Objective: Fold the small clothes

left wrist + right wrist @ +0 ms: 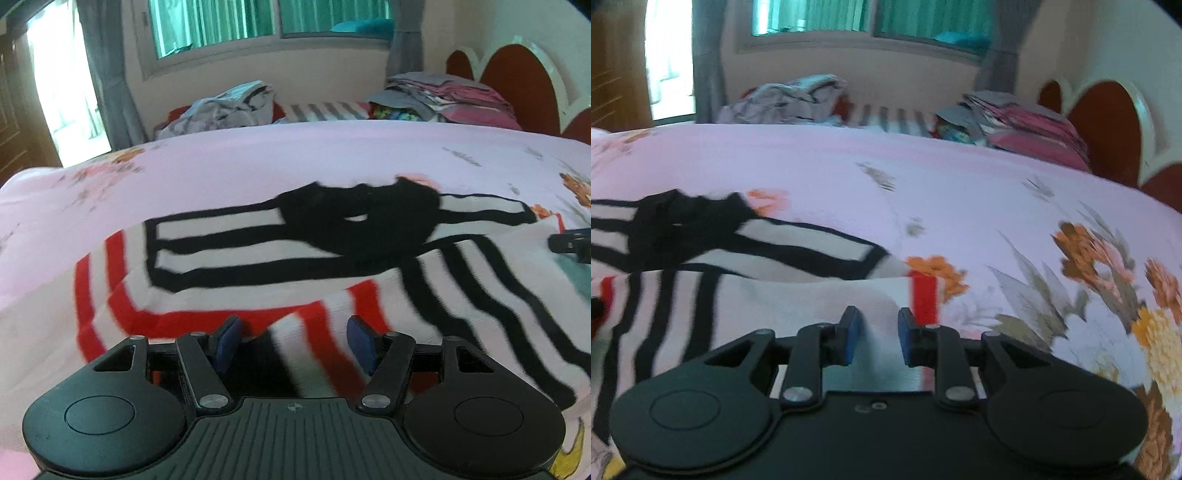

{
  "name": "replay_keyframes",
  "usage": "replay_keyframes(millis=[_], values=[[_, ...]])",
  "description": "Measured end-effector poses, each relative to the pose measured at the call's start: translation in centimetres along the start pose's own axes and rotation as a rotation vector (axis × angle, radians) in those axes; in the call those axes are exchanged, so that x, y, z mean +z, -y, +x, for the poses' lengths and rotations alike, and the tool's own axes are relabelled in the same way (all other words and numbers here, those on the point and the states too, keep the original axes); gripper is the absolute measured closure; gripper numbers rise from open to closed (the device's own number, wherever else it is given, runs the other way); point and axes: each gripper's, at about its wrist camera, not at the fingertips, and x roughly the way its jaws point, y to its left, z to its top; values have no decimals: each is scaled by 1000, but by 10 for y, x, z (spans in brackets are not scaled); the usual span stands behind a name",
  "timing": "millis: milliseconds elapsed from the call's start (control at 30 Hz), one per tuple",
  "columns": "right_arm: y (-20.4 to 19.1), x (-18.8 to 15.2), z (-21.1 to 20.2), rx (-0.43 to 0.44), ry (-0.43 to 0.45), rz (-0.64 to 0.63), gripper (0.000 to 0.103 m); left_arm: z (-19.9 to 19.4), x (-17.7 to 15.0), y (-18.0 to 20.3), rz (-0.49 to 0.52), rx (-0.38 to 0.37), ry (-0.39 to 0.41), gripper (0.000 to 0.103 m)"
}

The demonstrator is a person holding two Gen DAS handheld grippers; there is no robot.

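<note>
The left gripper stood with its jaws apart over the striped garment, gripping nothing. The right gripper was likewise parted above the garment's edge (both views blurred). The garment lay spread on the pink floral bed; clothes piles sat beyond.

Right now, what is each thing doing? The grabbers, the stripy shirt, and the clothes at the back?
Left gripper: open, over the shirt.
Right gripper: open, holding nothing.
Striped shirt: spread on the bed, partly folded.
Crumpled clothes: loose heap.
Stacked clothes: folded pile.
</note>
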Motion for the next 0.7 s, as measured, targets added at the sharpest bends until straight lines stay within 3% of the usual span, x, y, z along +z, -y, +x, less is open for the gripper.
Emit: replay_keyframes(millis=[133,300,467,700], values=[[-1,1,-19,17,7,22,85,-12,2,1,26,12,-9,40],[-14,-23,-56,64,-18,34,85,-35,-5,21,91,-9,-38,40],[-26,-54,-81,57,-62,53,84,-50,-20,36,114,-51,-55,40],[-34,-66,-85,21,-108,42,84,-53,-29,37,121,-70,-51,40]])
